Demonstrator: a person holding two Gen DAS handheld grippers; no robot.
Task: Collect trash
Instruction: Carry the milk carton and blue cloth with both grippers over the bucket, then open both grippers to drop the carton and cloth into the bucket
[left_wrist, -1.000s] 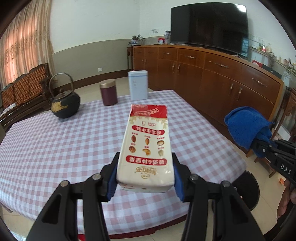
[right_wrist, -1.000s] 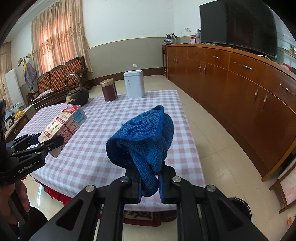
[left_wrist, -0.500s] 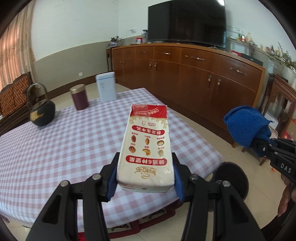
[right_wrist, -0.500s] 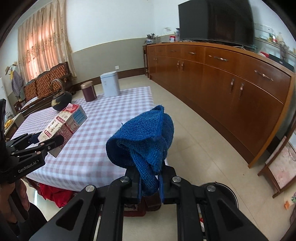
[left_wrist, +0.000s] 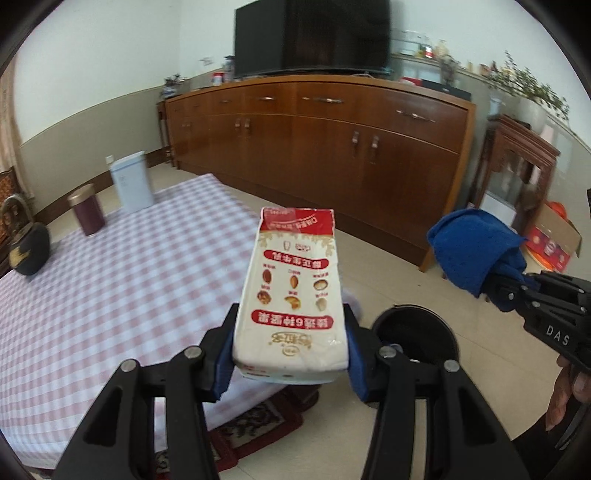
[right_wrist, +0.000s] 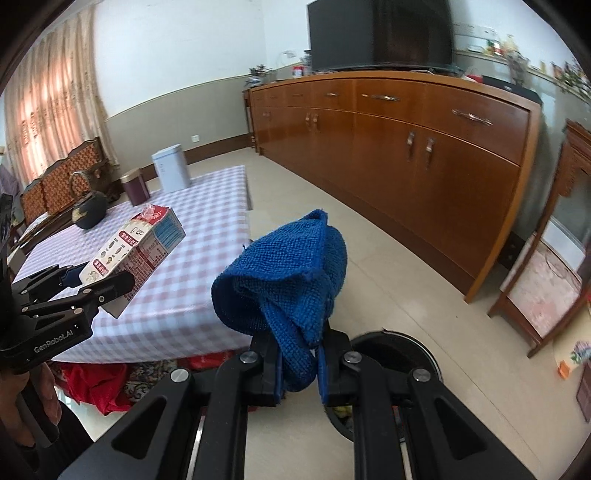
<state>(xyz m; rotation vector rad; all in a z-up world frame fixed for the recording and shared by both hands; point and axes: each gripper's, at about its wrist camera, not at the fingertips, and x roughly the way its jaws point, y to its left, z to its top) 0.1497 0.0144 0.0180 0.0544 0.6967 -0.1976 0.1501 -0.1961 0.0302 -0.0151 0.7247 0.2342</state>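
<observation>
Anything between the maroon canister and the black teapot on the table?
Nothing: bare checked cloth between maroon canister and black teapot, clearest in the left wrist view.

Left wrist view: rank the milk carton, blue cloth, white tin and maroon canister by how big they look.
1. milk carton, closest to the lens
2. blue cloth
3. white tin
4. maroon canister
The tin and canister stand far back on the table, so true sizes stay unsure.

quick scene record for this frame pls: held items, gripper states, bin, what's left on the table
left gripper: shut on carton
right gripper: shut on blue cloth
bin: black, round, open, on the floor beside the table
table: checked cloth; kettle, dark canister, white tin at the far end
carton position: in the air by the table edge, near the bin
</observation>
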